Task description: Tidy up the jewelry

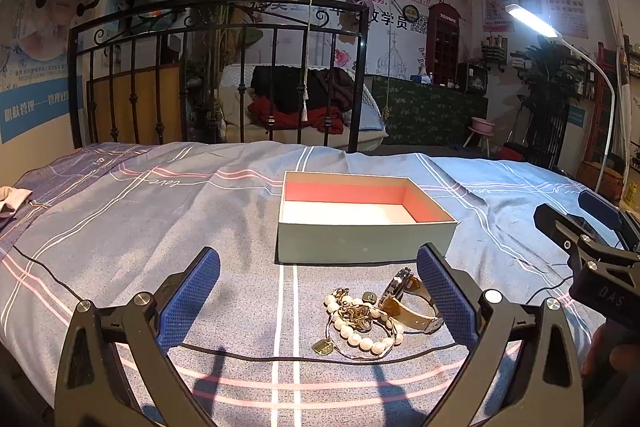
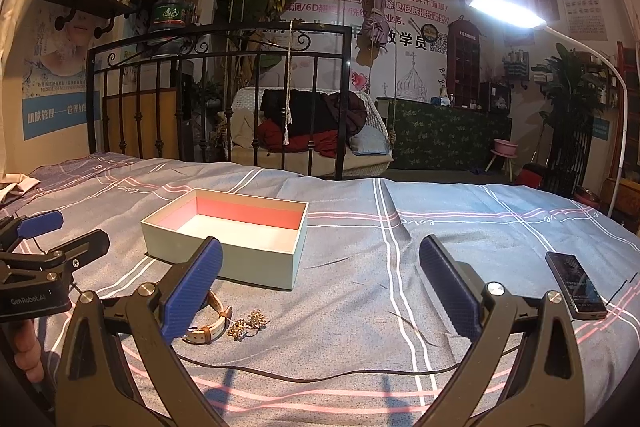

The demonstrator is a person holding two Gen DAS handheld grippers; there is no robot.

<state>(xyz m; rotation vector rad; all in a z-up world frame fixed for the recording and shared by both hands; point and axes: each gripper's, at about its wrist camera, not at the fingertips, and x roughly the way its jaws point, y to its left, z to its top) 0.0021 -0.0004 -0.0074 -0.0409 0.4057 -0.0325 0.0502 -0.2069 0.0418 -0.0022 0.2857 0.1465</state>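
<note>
Both pairs of jaws stand spread wide and grasp nothing: the left gripper (image 1: pixel 318 291) and the right gripper (image 2: pixel 320 285) hover low over a bed covered in a grey-blue checked sheet (image 1: pixel 140 227). An open box (image 1: pixel 360 215), pale green outside with a pink lining and a white floor, sits on the sheet and holds nothing that can be seen. The jewelry lies in a small heap just in front of the box, on the near side. In the left wrist view the heap rests between the left gripper's blue pads, closer to the right-hand pad: a pearl bracelet (image 1: pixel 360 327) tangled with a thin chain and gold-coloured charms (image 1: pixel 322 346), and a wristwatch (image 1: pixel 408 297) with a tan strap touching that pad's inner side or just beside it; which one cannot be told. In the right wrist view the same wristwatch (image 2: pixel 212 323) and a gold trinket (image 2: pixel 246 323) lie beside the right gripper's left pad, partly hidden behind it, in front of the box (image 2: pixel 228 231). A phone (image 2: pixel 576 285) lies well to the right of the box. A black cable (image 2: pixel 320 373) runs across the sheet in front of the heap.
</note>
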